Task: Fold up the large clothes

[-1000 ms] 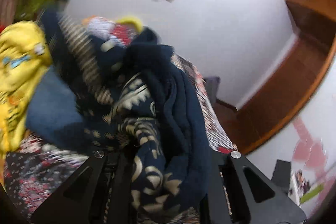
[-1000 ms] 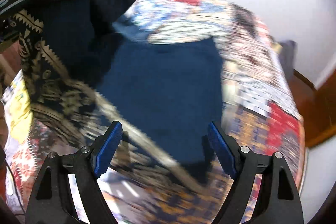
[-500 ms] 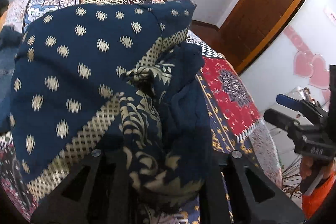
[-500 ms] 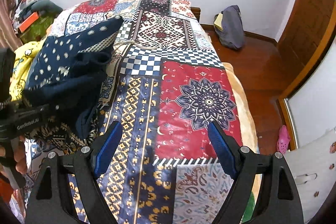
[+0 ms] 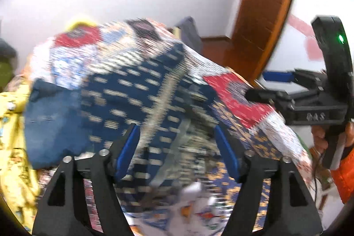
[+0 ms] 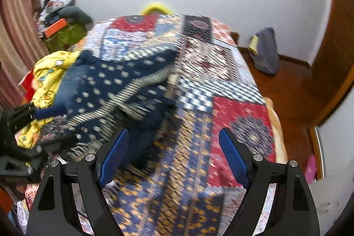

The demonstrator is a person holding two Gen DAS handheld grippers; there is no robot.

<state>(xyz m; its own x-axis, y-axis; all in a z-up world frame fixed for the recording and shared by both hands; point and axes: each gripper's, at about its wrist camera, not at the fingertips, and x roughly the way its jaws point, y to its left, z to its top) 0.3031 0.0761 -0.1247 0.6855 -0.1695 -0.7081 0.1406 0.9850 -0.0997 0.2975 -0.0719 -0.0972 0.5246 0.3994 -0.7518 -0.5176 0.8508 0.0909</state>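
Observation:
A large navy garment (image 5: 137,103) with cream dots and a cream patterned band lies spread on the patchwork bedspread (image 5: 234,94). It also shows in the right wrist view (image 6: 115,92), on the left half of the bed. My left gripper (image 5: 177,149) is open and empty just above its near edge. My right gripper (image 6: 173,154) is open and empty over the bedspread (image 6: 241,110), to the right of the garment. The right gripper also shows at the right of the left wrist view (image 5: 272,90). Both views are blurred by motion.
A yellow garment (image 6: 48,72) and blue jeans (image 5: 53,121) lie heaped left of the navy one. A grey bag (image 6: 265,52) leans on the far wall on the wooden floor. A wooden door (image 5: 267,3) stands at the right. Clutter (image 6: 59,21) sits at the far left.
My left gripper has opened and let go of the navy garment, which now lies on the bed. Both grippers have shifted; the right stays open.

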